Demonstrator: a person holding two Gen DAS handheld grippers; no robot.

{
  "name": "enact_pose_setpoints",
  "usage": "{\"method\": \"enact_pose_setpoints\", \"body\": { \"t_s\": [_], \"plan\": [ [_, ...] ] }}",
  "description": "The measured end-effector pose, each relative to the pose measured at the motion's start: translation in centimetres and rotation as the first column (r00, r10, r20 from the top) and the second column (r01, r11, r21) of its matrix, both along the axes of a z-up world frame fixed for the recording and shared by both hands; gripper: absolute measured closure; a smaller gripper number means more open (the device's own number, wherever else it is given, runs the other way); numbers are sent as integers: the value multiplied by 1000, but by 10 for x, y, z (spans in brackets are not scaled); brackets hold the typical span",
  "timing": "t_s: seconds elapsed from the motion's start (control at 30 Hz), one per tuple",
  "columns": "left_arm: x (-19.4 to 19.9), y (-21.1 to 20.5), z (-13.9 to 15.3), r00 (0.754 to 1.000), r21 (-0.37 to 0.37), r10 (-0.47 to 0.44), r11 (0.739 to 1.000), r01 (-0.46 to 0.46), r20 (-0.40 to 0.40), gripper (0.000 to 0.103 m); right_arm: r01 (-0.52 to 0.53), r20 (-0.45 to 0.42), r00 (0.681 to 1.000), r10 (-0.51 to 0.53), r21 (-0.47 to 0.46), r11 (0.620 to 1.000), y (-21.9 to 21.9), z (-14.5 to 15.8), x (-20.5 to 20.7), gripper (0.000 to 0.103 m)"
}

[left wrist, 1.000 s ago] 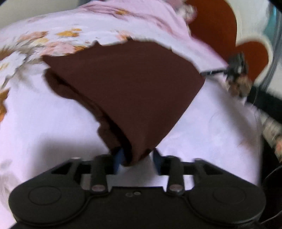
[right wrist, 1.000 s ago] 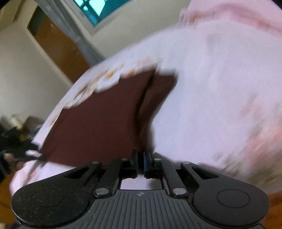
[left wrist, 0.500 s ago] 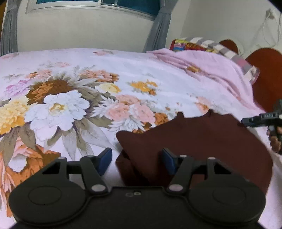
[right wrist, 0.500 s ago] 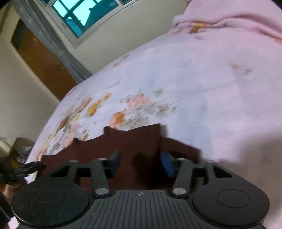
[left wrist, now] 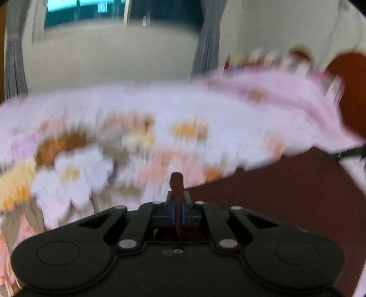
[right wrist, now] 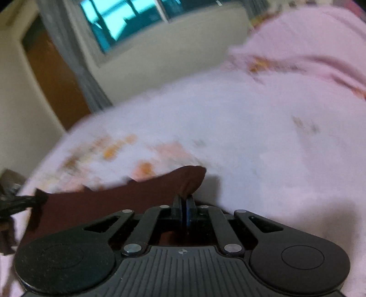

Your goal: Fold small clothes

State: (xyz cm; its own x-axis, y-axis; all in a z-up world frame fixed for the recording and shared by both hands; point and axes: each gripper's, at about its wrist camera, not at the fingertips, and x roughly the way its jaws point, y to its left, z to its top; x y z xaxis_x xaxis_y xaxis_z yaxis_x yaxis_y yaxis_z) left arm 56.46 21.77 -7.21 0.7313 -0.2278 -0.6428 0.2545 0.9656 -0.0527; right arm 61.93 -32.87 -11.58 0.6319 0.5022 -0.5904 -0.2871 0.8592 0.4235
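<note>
A dark brown garment (left wrist: 286, 205) lies spread on the floral bedsheet (left wrist: 160, 118). My left gripper (left wrist: 178, 205) is closing its jaws on a pinched corner of the cloth, and a fold sticks up between the blue pads. In the right wrist view the same garment (right wrist: 137, 194) stretches off to the left. My right gripper (right wrist: 184, 205) is closing its jaws on the bunched right corner. Each view shows the other gripper at the far end of the cloth: the right gripper (left wrist: 352, 152) and the left gripper (right wrist: 13, 203). Both views are motion-blurred.
A pink blanket (left wrist: 274, 91) is heaped at the bed's far right, before a brown headboard (left wrist: 352, 91). Behind the bed is a wall with a window (left wrist: 114, 11) and grey curtains. A wooden door (right wrist: 57, 80) stands at the left.
Half a second ago both grippers stood open astride the garment's corners. Now each has shut on its corner, and a pinch of cloth rises between the pads.
</note>
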Motion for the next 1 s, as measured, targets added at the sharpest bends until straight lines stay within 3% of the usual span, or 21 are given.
{"method": "enact_pose_setpoints", "body": {
  "t_s": [0.03,0.07,0.13,0.17,0.2,0.23,0.3,0.37,0.43,0.47,0.5,0.53,0.6,0.67,0.77,0.83,0.9,0.97,1.0],
  "plan": [
    [2,-3,-8,1000,44,15,999,-14,-10,94,19,-27,999,-20,-16,1000,0,-10,4,100],
    [0,-1,-13,1000,38,21,999,-20,-10,94,21,-34,999,-21,-14,1000,1,-17,5,100],
    [-4,8,-13,998,-18,53,998,-53,-19,83,31,-33,999,-31,4,1000,-3,-21,2,100],
    [-9,13,-10,997,-19,77,997,-77,-13,64,29,-40,999,-28,11,1000,-4,-21,1,100],
    [-17,18,-6,993,-1,119,993,-119,9,36,35,-35,999,-35,10,999,-8,-18,-2,100],
    [-30,22,0,985,-3,167,986,-167,43,26,58,-13,998,-58,-5,998,-12,-10,-9,99],
    [-60,29,10,988,-69,147,987,-143,50,31,38,64,997,-37,-20,999,-16,10,-34,100],
    [-88,29,15,993,-154,111,983,-105,30,27,-12,97,995,12,-5,1000,-15,20,-63,100],
    [-107,20,6,998,-231,49,971,-58,-46,23,-48,102,993,54,-56,997,-9,15,-87,99],
    [-111,15,-2,997,-242,26,969,-44,-77,17,-79,65,994,85,-85,993,-4,3,-93,99],
    [-113,8,-15,992,-188,32,981,-55,-124,17,-63,45,997,70,-140,988,-1,-7,-96,99],
    [-117,5,-21,993,-148,45,987,-61,-110,17,-23,32,999,27,-125,992,-8,-15,-97,99],
    [-115,10,-12,987,-200,81,974,-109,-140,24,47,0,999,-47,-61,997,-18,-9,-99,98],
    [-114,20,1,993,-331,40,941,-74,-108,22,64,76,995,-60,-57,996,-22,9,-113,97],
    [-89,37,-5,984,-487,-23,871,-67,-178,24,62,72,996,-61,-16,998,-28,18,-122,97],
    [-71,47,-22,969,-532,-66,844,-72,-237,29,49,92,995,-46,-27,998,-28,23,-128,97],
    [-67,55,-35,966,-567,-85,821,-71,-243,42,38,88,995,-35,-24,999,-30,22,-133,97],
    [-63,72,-47,965,-662,-109,745,-80,-239,43,25,88,996,-24,-8,1000,-33,21,-140,97],
    [-63,78,-54,964,-692,-119,717,-81,-236,48,27,91,995,-27,3,1000,-37,20,-143,97]
  ]
}}
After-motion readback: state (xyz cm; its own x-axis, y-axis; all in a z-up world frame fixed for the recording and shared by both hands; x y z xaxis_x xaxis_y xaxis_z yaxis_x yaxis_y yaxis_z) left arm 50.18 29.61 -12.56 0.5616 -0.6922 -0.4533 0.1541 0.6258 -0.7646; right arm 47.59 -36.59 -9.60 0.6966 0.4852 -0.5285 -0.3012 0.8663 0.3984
